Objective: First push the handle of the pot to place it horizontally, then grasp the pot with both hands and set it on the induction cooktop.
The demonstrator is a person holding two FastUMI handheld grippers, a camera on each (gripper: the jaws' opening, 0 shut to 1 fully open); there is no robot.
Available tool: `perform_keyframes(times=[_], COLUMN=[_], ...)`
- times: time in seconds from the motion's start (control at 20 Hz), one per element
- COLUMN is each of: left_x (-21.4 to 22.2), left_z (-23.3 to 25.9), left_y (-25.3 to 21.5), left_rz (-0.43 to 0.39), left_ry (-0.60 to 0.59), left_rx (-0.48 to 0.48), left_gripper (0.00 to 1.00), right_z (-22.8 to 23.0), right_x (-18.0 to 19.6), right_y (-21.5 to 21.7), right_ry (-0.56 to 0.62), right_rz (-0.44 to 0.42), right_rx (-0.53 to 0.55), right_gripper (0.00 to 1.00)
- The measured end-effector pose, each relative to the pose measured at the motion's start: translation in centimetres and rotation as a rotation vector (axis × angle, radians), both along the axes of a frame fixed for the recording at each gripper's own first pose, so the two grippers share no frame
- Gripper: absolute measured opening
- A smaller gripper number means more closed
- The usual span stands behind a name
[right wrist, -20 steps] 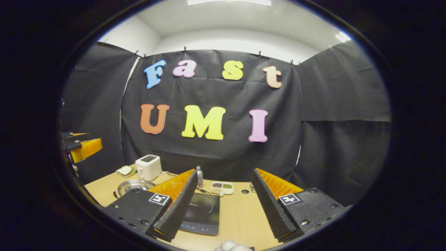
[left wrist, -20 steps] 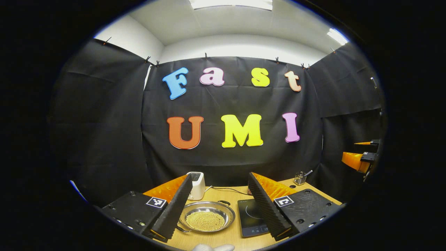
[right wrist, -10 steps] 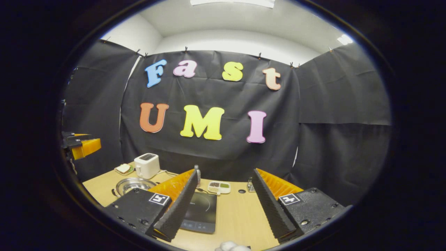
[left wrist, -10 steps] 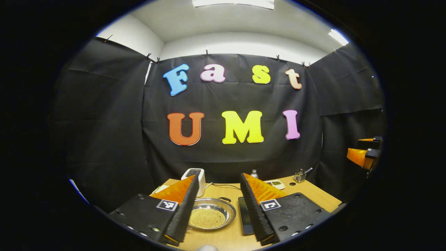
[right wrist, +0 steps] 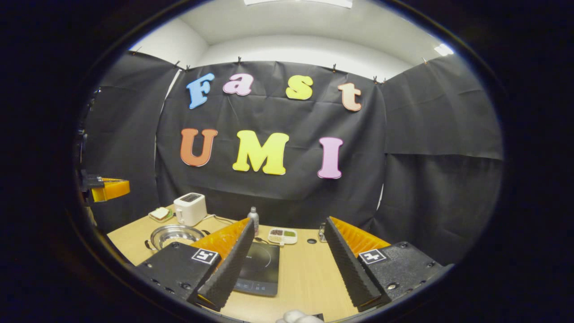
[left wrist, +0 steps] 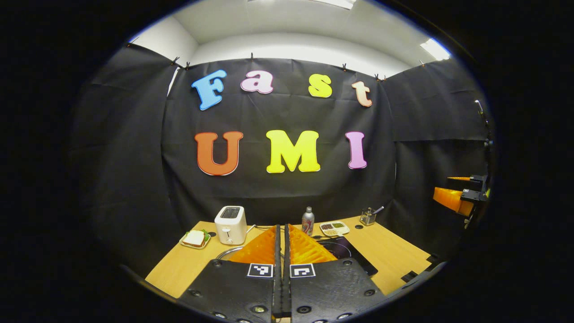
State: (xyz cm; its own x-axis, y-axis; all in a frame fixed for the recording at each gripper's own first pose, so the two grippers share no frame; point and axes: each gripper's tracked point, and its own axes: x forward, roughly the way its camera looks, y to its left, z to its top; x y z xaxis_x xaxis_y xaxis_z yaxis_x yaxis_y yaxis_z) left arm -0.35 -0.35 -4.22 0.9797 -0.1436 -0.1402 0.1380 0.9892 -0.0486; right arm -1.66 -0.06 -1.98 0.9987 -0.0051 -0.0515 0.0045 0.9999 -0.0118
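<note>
the pot (right wrist: pixel 175 235) is a shallow, shiny metal pan with a small dark handle at its near-left rim; it sits on the table (right wrist: pixel 309 278) just left of the black induction cooktop (right wrist: pixel 259 268), apart from it. behind it stand a white toaster (right wrist: pixel 190 208) and a plate with a sandwich (right wrist: pixel 160 214). the left tool (left wrist: pixel 281 233) is clenched with nothing between its fingers, held above the table. the right tool (right wrist: pixel 289 264) is released, fingers spread wide, over the cooktop's right edge.
</note>
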Motion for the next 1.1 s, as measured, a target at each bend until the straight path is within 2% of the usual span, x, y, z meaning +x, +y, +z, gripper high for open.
perform_keyframes(times=[0.15,0.4,0.9,0.95,1.0,1.1], left_x=[0.2,-0.3,-2.1,-2.1,-1.9,-1.4], left_z=[-3.4,-9.4,-25.2,-26.2,-27.4,-29.2], left_y=[0.6,2.3,6.3,6.6,7.2,7.7], left_rz=[-0.011,0.02,0.054,0.054,0.054,0.042], left_ry=[0.093,0.231,0.597,0.624,0.651,0.692], left_rx=[0.031,0.078,0.125,0.133,0.155,0.18], left_gripper=[0.0,0.0,0.0,0.1,0.0,0.0], right_z=[-0.5,-2.1,-5.8,-6.0,-6.4,-7.5], right_x=[0.4,1.6,3.1,3.2,3.1,3.1], right_y=[0.1,0.5,0.9,0.9,0.9,1.2], right_ry=[0.02,0.063,0.169,0.176,0.183,0.21], right_rz=[0.012,0.033,0.038,0.034,0.029,0.033], right_rx=[0.01,0.036,0.039,0.04,0.042,0.05], right_gripper=[0.97,0.97,0.97,0.97,0.97,0.97])
